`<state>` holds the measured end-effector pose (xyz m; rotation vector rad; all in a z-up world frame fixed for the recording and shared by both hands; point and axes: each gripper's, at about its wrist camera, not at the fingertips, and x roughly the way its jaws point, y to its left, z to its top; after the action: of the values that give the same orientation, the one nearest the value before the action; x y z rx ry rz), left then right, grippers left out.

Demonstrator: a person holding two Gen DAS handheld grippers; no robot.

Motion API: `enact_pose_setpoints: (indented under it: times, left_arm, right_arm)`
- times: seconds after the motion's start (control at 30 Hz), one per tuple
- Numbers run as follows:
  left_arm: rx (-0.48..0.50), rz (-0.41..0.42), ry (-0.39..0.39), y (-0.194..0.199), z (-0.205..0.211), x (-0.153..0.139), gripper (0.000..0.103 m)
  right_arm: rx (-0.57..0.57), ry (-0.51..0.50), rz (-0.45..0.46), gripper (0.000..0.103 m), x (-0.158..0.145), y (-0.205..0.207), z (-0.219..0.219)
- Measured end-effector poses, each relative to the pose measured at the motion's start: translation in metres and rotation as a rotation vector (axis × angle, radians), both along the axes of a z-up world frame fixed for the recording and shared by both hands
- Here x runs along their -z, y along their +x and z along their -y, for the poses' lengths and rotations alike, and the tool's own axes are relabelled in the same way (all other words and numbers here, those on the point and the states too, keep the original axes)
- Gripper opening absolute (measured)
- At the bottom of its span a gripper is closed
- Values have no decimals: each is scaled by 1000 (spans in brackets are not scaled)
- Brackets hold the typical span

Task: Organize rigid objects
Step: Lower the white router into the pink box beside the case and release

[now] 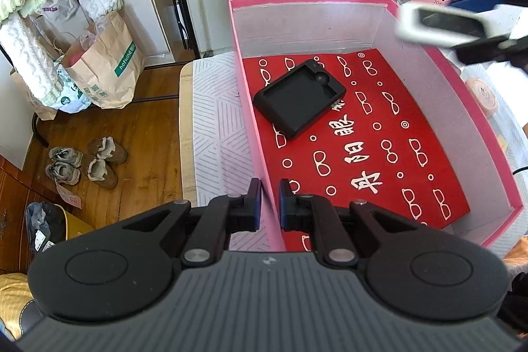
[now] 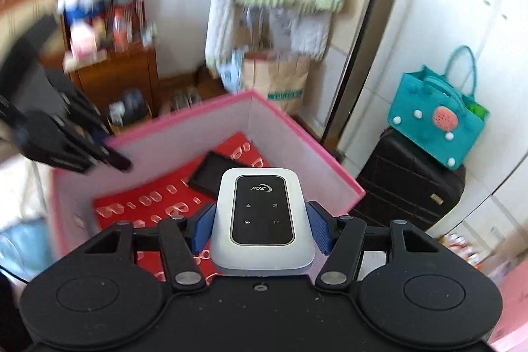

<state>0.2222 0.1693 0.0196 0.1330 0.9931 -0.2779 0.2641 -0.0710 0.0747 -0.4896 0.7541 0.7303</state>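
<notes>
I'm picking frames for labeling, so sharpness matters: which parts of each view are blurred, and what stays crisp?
Left wrist view: the box and black case are crisp; the right gripper with its white device is smeared at the upper right. Right wrist view: the device is sharp, while the left gripper, shelf and box floor are motion-blurred.

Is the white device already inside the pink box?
Not yet: the white device is held between the right gripper's fingers, above the pink box.

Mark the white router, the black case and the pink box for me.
white router (image 2: 262, 220): right wrist view, on its black front panel.
black case (image 1: 298, 99): left wrist view, on its hollow middle.
pink box (image 1: 330, 22): left wrist view, on its far inner wall.
</notes>
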Motion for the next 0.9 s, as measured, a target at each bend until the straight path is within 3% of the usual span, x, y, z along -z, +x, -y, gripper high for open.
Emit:
enact_pose_setpoints:
  times: [0.2,0.4,0.77,0.9]
  left_arm:
    - [4,18,-9,-1,-1,0,10]
    - [15,15,-30,-2,-5,0,11]
    - [27,21,-60,-3,-10,1,12]
    - [28,19,-63,-3,-11,0,12]
  right_arm:
    - [26,-212,2,65,45,42,-48]
    - [32,-313,-12,65,71,58,-66]
    - [86,-304,-128,65,88,76,-76]
    - [89,-264,-103,71,77,73,-69]
